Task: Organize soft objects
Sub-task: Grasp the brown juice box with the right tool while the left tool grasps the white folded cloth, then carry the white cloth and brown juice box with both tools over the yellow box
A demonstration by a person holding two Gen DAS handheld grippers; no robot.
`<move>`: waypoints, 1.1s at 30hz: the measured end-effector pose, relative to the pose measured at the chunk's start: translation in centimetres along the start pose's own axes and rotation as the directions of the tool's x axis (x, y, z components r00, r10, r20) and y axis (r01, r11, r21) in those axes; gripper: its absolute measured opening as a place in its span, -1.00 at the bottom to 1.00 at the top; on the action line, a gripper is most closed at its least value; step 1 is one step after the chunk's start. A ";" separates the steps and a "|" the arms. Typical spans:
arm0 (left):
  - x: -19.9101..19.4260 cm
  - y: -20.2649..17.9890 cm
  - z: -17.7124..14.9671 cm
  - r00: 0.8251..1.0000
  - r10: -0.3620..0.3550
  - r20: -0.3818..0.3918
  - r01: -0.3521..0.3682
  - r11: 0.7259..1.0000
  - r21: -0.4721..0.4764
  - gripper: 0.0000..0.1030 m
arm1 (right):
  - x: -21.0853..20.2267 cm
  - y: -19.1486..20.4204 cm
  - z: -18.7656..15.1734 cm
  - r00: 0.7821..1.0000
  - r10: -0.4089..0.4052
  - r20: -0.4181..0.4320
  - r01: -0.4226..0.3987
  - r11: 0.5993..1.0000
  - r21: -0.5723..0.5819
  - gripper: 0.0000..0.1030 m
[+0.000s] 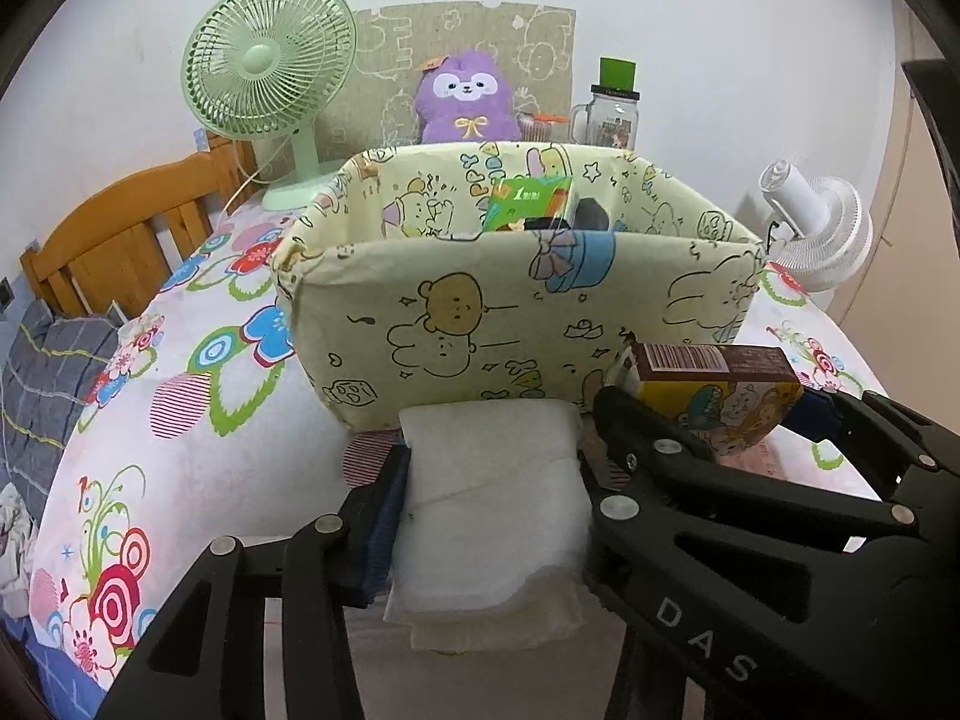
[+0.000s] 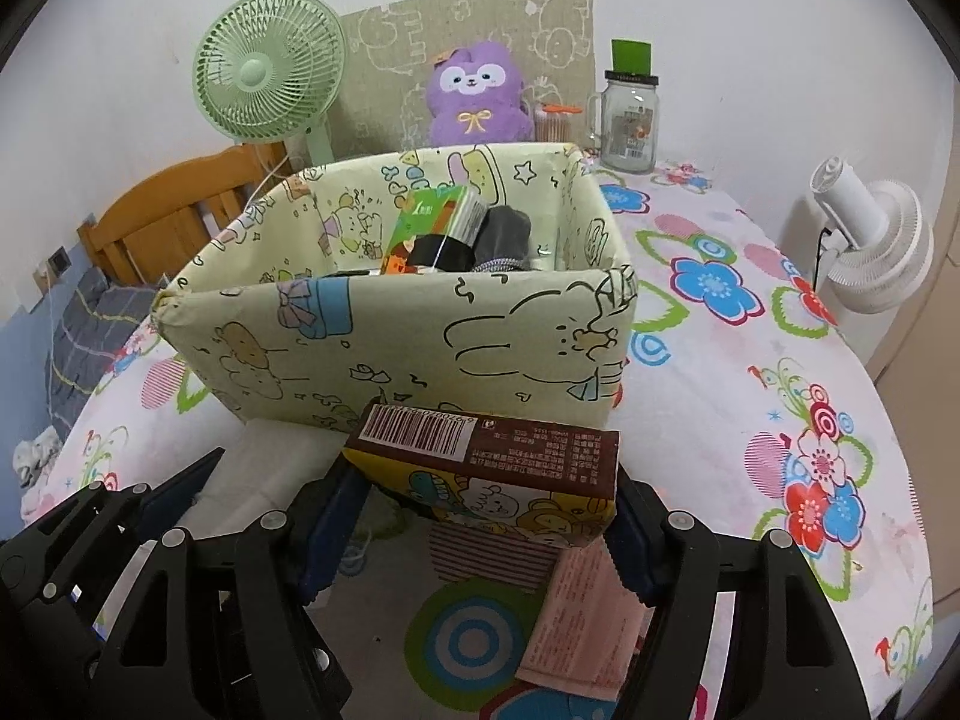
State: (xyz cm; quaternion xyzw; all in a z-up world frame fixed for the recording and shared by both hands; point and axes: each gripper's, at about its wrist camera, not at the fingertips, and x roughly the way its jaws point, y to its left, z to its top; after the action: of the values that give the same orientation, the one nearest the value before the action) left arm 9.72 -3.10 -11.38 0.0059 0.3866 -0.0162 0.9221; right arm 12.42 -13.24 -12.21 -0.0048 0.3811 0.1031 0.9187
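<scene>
While our left gripper (image 1: 489, 516) clamps the white folded cloth (image 1: 492, 510) just in front of the fabric bin (image 1: 522, 312), our right gripper (image 2: 489, 510) grips the tissue pack (image 2: 498, 480) beside it, above the desk (image 2: 750, 420).

Left gripper (image 1: 486, 480): matt black plastic with bright metal pins, dark blue pads (image 1: 384, 516). A white folded cloth (image 1: 492, 516), soft and slightly fuzzy, is clamped between them. Right gripper (image 2: 480, 516): the same matt black plastic and blue pads, closed on a pack (image 2: 486, 474) wrapped in glossy printed film. The box (image 2: 420, 330) is covered in matt printed paper, creased at the corners. The tablecloth (image 2: 720, 420) is smooth printed cloth. The plush (image 1: 465, 99) is shaggy purple pile. The green fan (image 1: 267, 60) is smooth plastic. The jar (image 2: 630, 120) is clear glass. The headboard (image 1: 120, 228) is varnished wood.
</scene>
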 end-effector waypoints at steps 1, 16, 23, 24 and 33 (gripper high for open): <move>-0.2 0.0 0.0 1.000 0.000 0.004 0.000 1.000 0.002 -0.01 | -0.2 0.0 0.0 1.000 0.000 0.003 0.000 1.000 0.000 0.45; -4.0 -0.7 0.6 0.996 0.003 0.085 -0.005 1.000 0.020 -0.01 | -4.3 -0.1 0.4 0.996 -0.021 0.084 0.020 1.000 0.012 0.45; -6.0 -1.2 1.2 0.991 0.009 0.130 -0.013 0.999 0.031 -0.01 | -6.6 -0.1 0.8 0.991 -0.024 0.128 0.023 1.000 0.011 0.45; -6.2 -1.2 1.3 0.991 0.008 0.136 -0.013 0.999 0.032 -0.01 | -7.0 0.0 0.8 0.991 -0.024 0.134 0.023 1.000 0.010 0.45; -8.0 -1.5 1.9 0.985 0.008 0.174 -0.015 0.999 0.036 -0.01 | -9.1 0.1 1.4 0.985 -0.029 0.172 0.029 1.000 0.005 0.45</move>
State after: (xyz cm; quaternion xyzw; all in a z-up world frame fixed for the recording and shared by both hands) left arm 5.42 -4.42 -4.31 0.0238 0.3042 -0.0185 0.9521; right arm 7.15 -14.69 -4.84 -0.0003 0.3004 0.0892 0.9496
